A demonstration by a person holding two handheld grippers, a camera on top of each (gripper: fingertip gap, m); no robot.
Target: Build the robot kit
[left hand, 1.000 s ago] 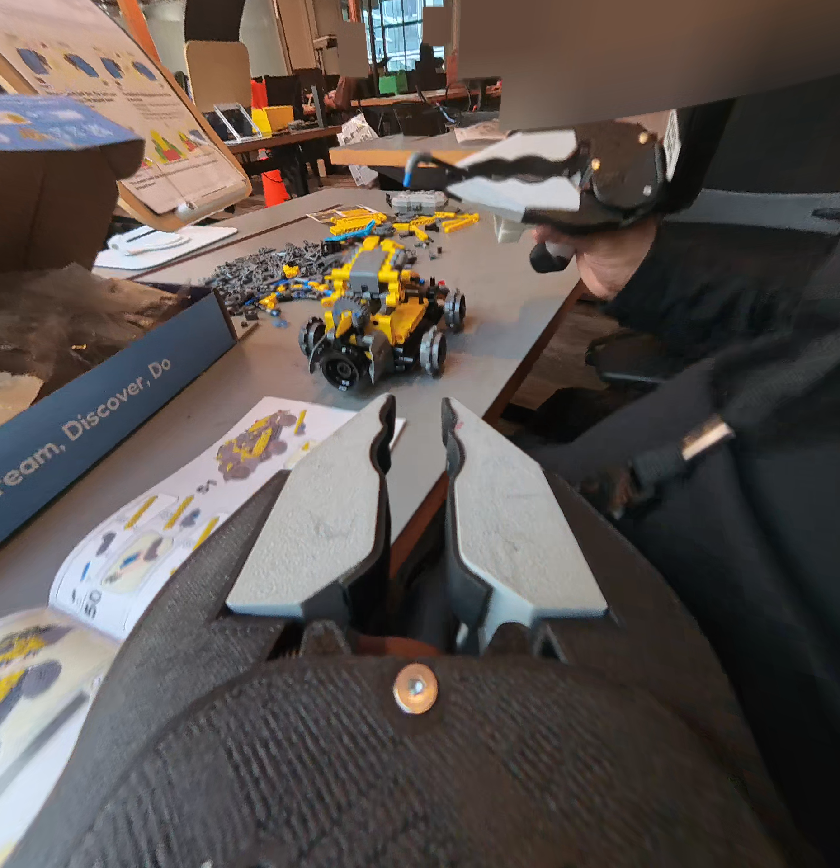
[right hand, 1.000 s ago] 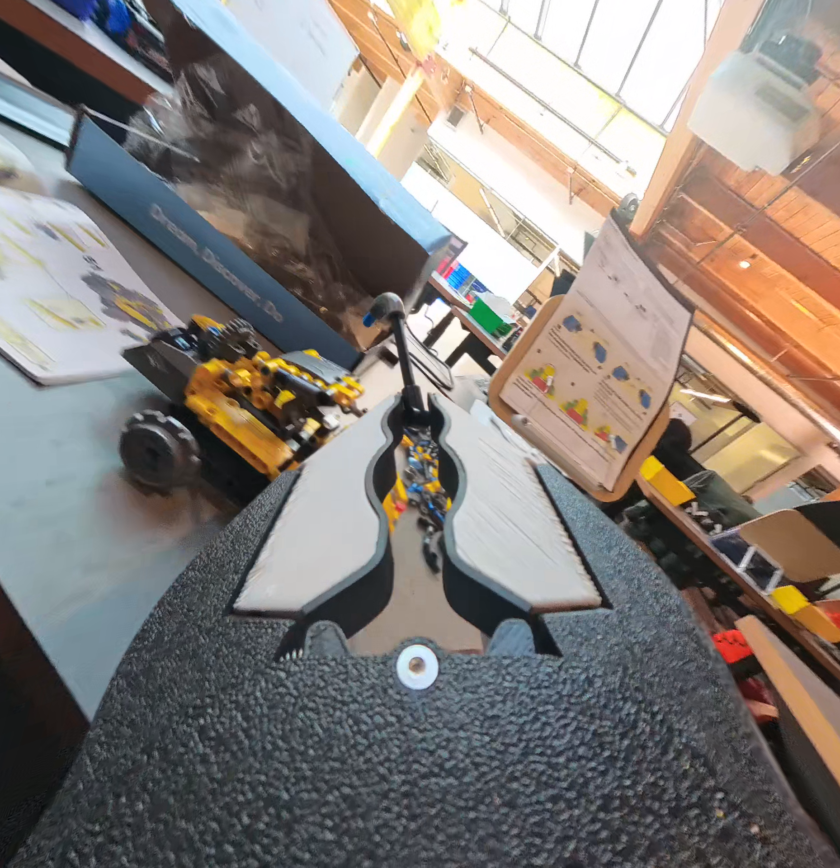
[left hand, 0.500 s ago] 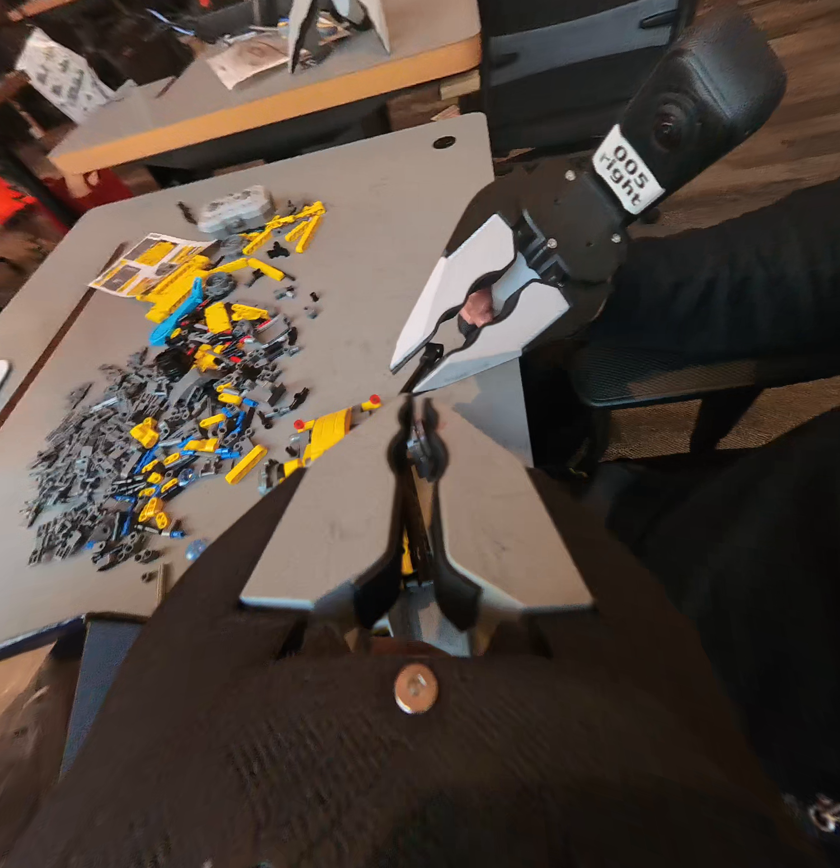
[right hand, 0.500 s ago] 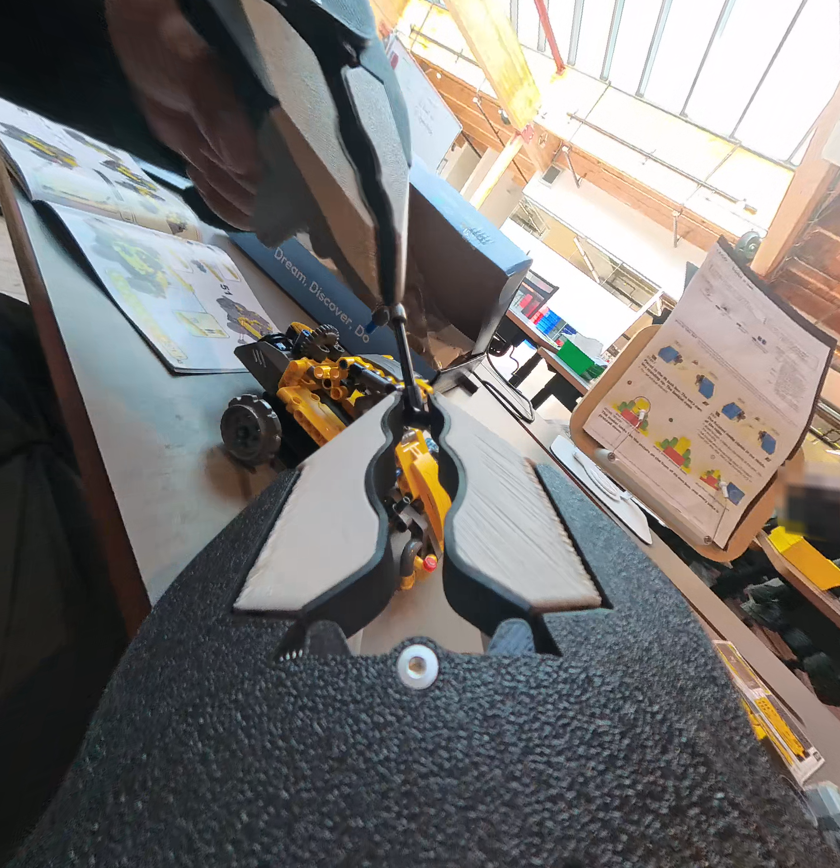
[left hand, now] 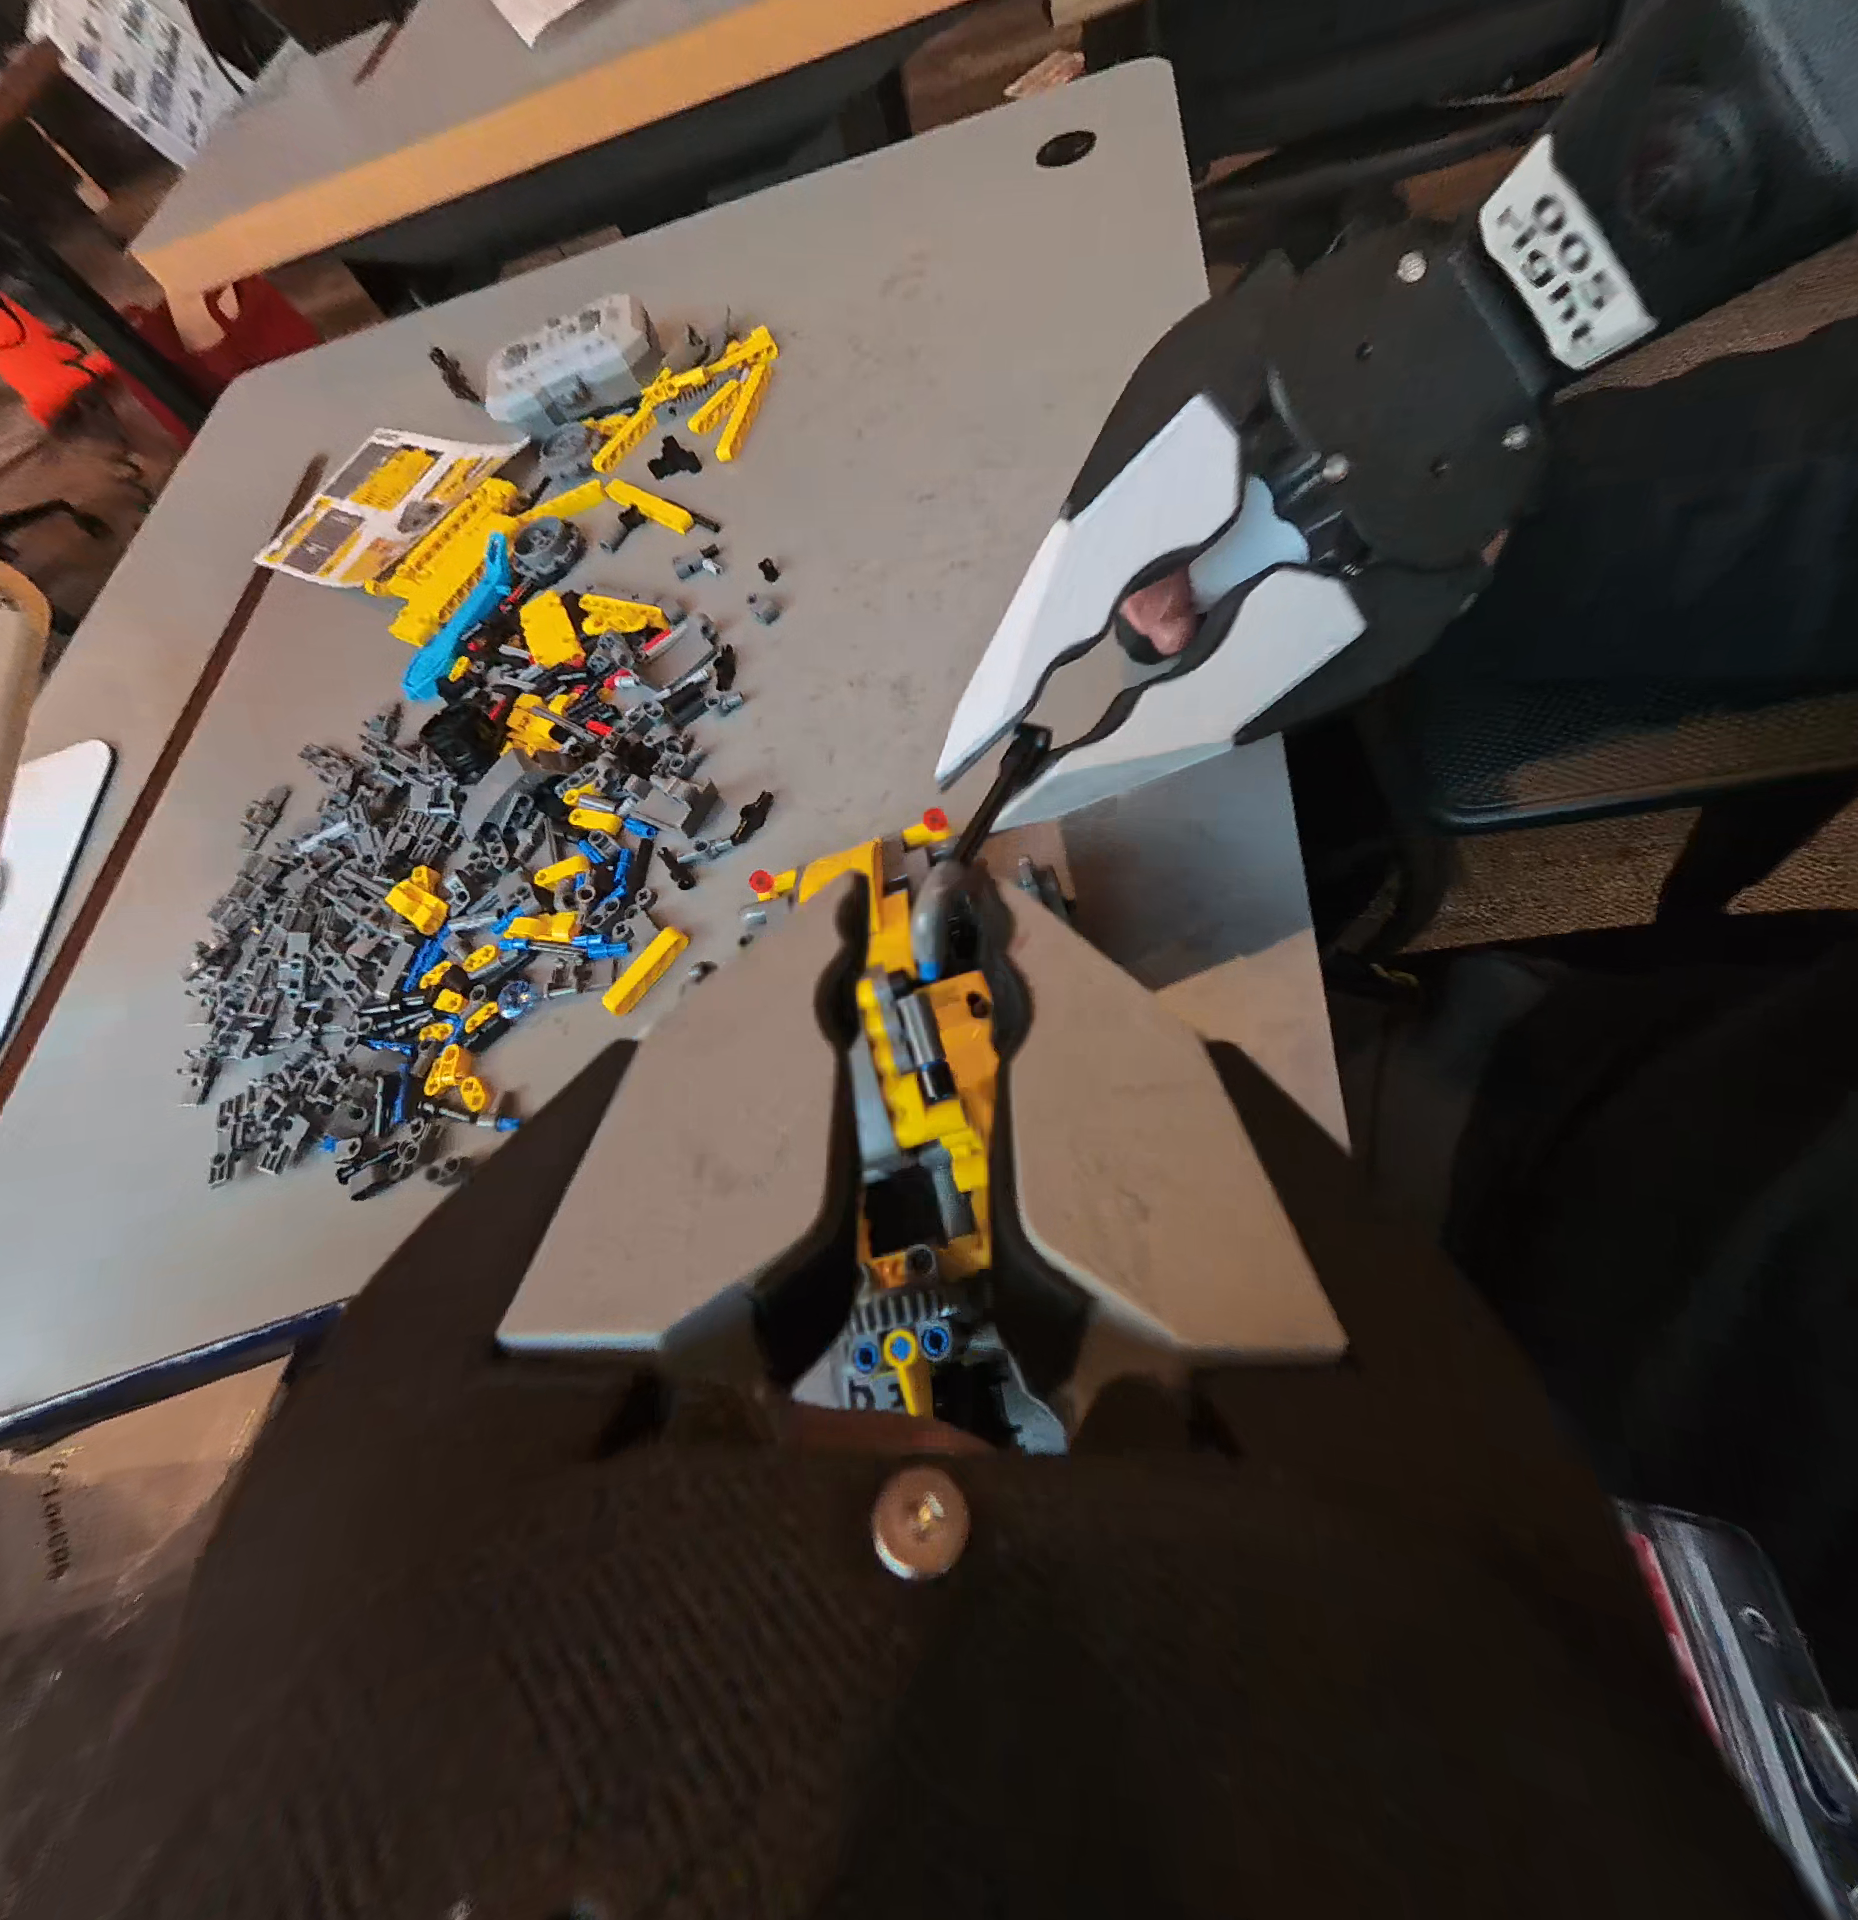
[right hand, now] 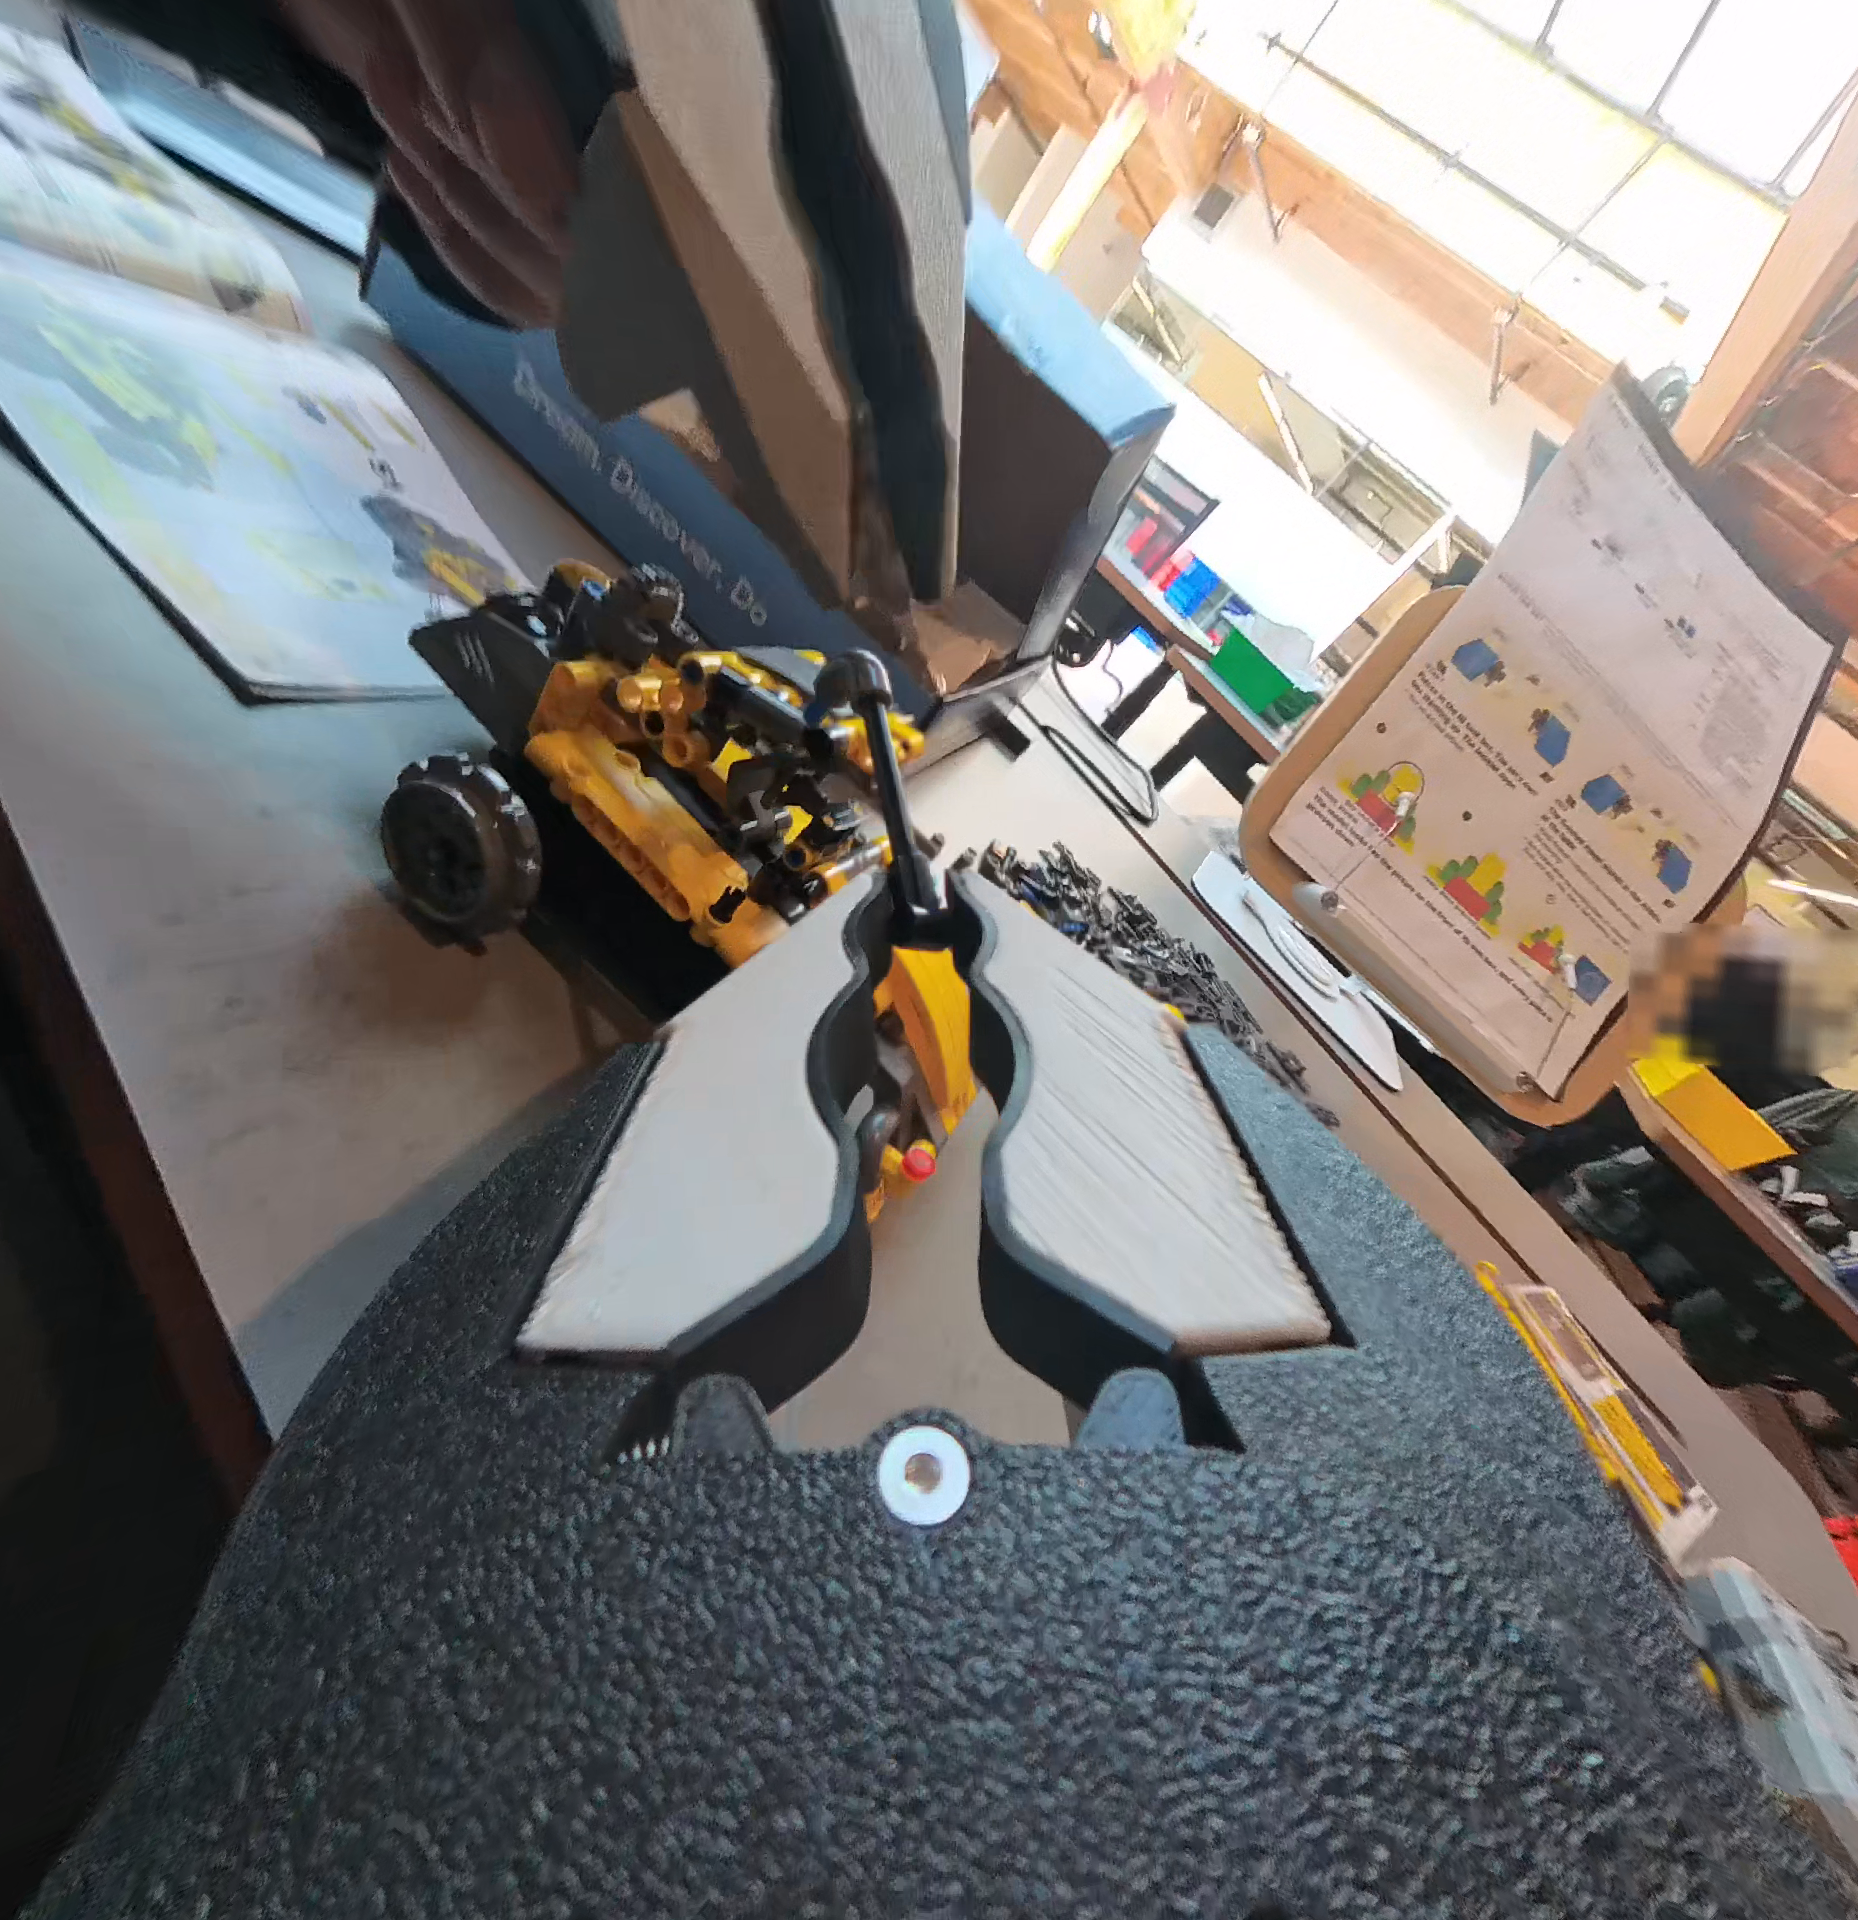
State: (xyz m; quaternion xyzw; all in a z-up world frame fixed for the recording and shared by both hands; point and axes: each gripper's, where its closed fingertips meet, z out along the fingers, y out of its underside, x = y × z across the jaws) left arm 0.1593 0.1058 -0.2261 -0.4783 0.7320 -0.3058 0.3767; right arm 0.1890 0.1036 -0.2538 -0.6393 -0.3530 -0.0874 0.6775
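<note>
My right gripper (right hand: pixel 917 894) is shut on the lower end of a thin black rod (right hand: pixel 889 774) and holds it upright above the grey table (left hand: pixel 956 343). It also shows in the left wrist view (left hand: pixel 992 774). My left gripper (left hand: pixel 925 899) points down from above, its jaws a little apart. Its tips are just over the rod's top end (right hand: pixel 852 675); I cannot tell if they touch. A yellow and black wheeled model (right hand: pixel 644 769) stands on the table beneath it, seen between my left fingers (left hand: pixel 930 1081). A small yellow piece with red pins (left hand: pixel 852 868) lies under the rod.
A pile of loose grey, yellow and blue parts (left hand: pixel 426 862) covers the table's middle, with a grey block (left hand: pixel 572 358) and a leaflet (left hand: pixel 385 509) behind it. A blue box (right hand: pixel 644 488), an open booklet (right hand: pixel 229 468) and a board with a picture sheet (right hand: pixel 1548 779) stand around the model. Tip to tip, the grippers are about 5 cm apart.
My left gripper swung from low at the table edge to above the model and closed at the rod's top. Now its jaws are wider. My right gripper kept the rod.
</note>
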